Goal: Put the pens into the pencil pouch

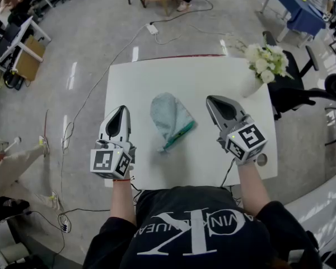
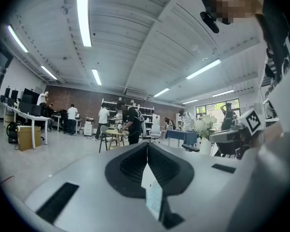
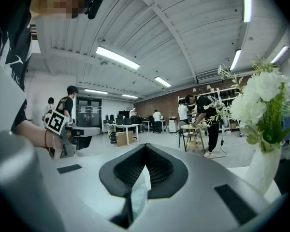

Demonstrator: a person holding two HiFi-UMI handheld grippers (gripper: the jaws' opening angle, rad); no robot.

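A light blue pencil pouch [image 1: 169, 118] lies in the middle of the white table [image 1: 134, 83], with a teal strip along its near edge. No loose pens show on the table. My left gripper [image 1: 122, 110] hovers just left of the pouch, pointing away from me, jaws shut and empty. On the pouch's right my right gripper [image 1: 212, 100] is held the same way, also shut with nothing in it. In each gripper view the two jaws meet in a closed seam, left gripper [image 2: 147, 148] and right gripper [image 3: 144, 148], and the pouch is out of sight below.
A white vase of white flowers [image 1: 264, 65] stands at the table's far right corner, close to my right gripper. A black office chair [image 1: 302, 94] sits beyond the right edge. Cables [image 1: 89, 94] run over the floor on the left. People stand at distant desks [image 2: 106, 124].
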